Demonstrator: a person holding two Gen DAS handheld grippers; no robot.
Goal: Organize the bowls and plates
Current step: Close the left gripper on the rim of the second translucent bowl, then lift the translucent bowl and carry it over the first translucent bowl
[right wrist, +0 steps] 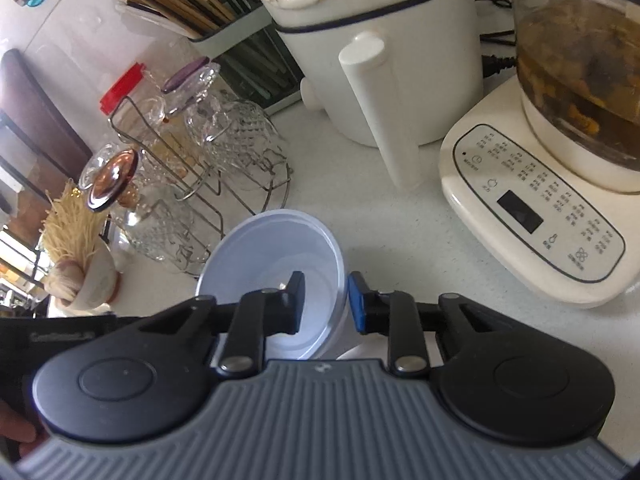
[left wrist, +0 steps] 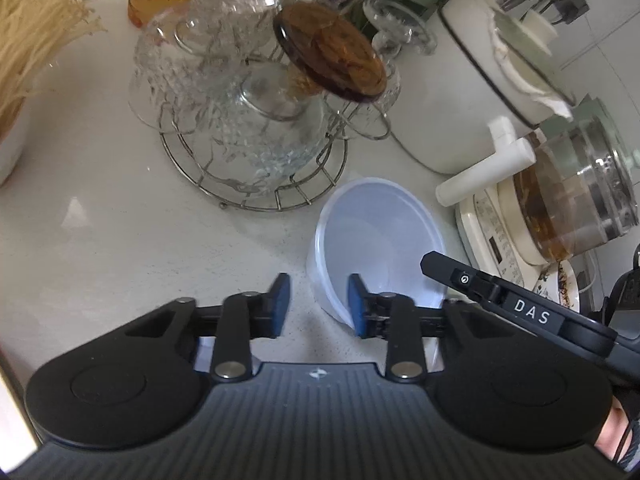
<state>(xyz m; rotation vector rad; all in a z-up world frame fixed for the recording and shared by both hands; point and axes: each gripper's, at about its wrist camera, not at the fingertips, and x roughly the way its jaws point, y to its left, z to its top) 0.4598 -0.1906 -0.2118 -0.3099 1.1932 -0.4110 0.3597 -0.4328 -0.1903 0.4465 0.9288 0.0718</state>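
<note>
A translucent white plastic bowl (left wrist: 380, 240) is tilted above the white counter (left wrist: 120, 248). It also shows in the right wrist view (right wrist: 264, 252). My right gripper (right wrist: 325, 300) straddles the bowl's near rim, left finger inside the bowl and right blue pad (right wrist: 356, 304) outside, closed on the rim. The right gripper's finger (left wrist: 460, 276) reaches into the bowl in the left wrist view. My left gripper (left wrist: 318, 306) is open, its right blue pad (left wrist: 358, 304) against the bowl's outer wall, its left pad (left wrist: 280, 304) over bare counter.
A wire rack (left wrist: 256, 184) holding upturned glass bowls and cups stands behind the bowl. A white pot with a handle (right wrist: 380, 60), a glass kettle on a cream base (right wrist: 532, 208), a chopstick holder (right wrist: 224, 32) and a dirty plate (left wrist: 564, 284) crowd the right and back.
</note>
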